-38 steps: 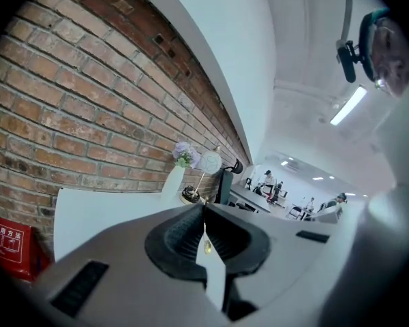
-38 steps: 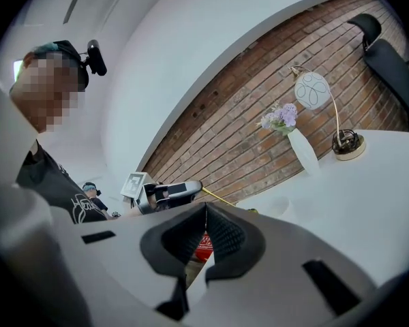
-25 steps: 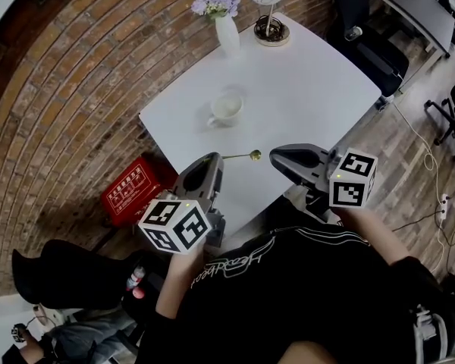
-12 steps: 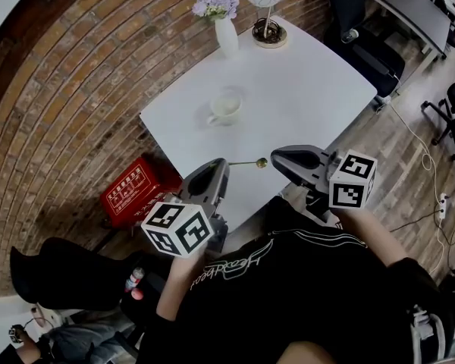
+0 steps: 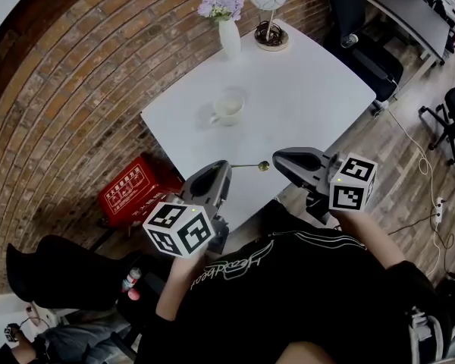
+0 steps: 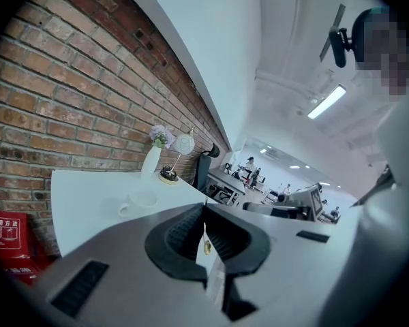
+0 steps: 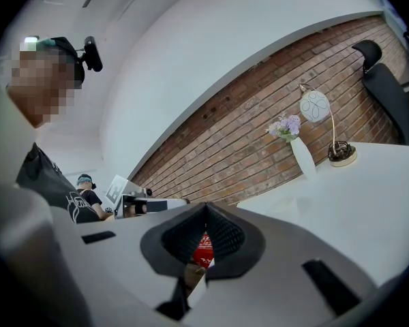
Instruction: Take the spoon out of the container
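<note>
Spoon (image 5: 250, 165) sits clamped by its handle in the left tool (image 5: 226, 166), its bowl pointing toward the right tool (image 5: 276, 157), whose jaws are together and empty. It hangs above the desk (image 5: 311, 89), well short of the cup (image 5: 229, 108) ahead, so it is likely already lifted out.

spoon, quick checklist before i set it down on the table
1. Spoon held in left gripper: ok, jaws shut on the handle.
2. Spoon out of cup: ok, the cup stands apart, farther back.
3. Bare table under the spoon: ok, though near the front edge.
4. Right gripper empty: ok, jaws shut on nothing.
5. Right gripper clear of the spoon's bowl: cannot tell, they look close in the head view.
</note>
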